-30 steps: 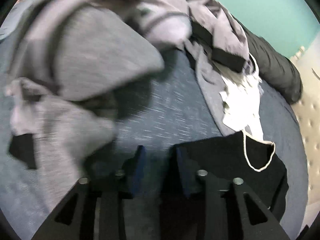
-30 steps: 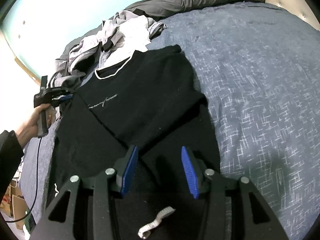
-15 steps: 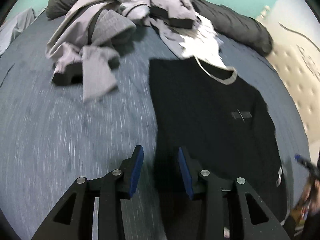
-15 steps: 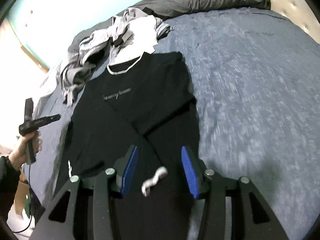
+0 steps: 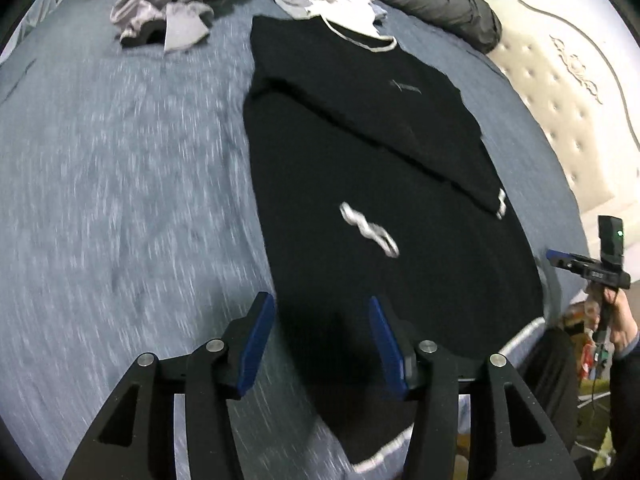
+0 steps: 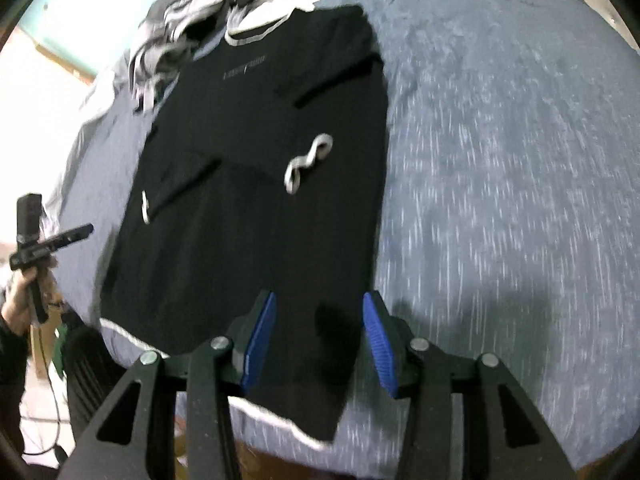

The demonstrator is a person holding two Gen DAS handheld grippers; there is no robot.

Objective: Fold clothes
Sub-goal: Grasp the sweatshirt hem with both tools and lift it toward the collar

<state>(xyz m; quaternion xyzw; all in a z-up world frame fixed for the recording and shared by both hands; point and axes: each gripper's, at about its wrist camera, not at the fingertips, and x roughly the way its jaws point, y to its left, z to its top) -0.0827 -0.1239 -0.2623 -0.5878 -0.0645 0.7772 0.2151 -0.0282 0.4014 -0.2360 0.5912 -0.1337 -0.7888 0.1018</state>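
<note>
Left wrist view showed the left gripper (image 5: 322,334) with its blue-padded jaws apart and opening, nothing between them, poised above the near hem corner of a black long-sleeved sweatshirt with a white-trimmed collar (image 5: 360,152). The sweatshirt lay flat ahead of the fingers on a blue-grey flecked bedspread (image 5: 120,180), collar farthest away, both sleeves already crossed over the chest, one white cuff (image 5: 370,232) lying mid-body. Beyond the collar sat a heap of grey and white unfolded clothes (image 5: 192,8), and off to the right a cream tufted headboard (image 5: 560,112).

In the right wrist view the right gripper (image 6: 320,342) hung over the opposite hem corner, its jaws likewise parted and empty. Each gripper appeared at the edge of the other's view, held in a hand.

As a judgement, the sleeves were done and the bottom-to-top fold was in hand: each gripper would need to drop onto its hem corner, pinch both layers, then carry the hem toward the collar together.

The hem draped over the mattress edge beneath the fingers, so its corners were partly hidden. Motion blur smeared the bedspread, and the chest lettering could not be read.
</note>
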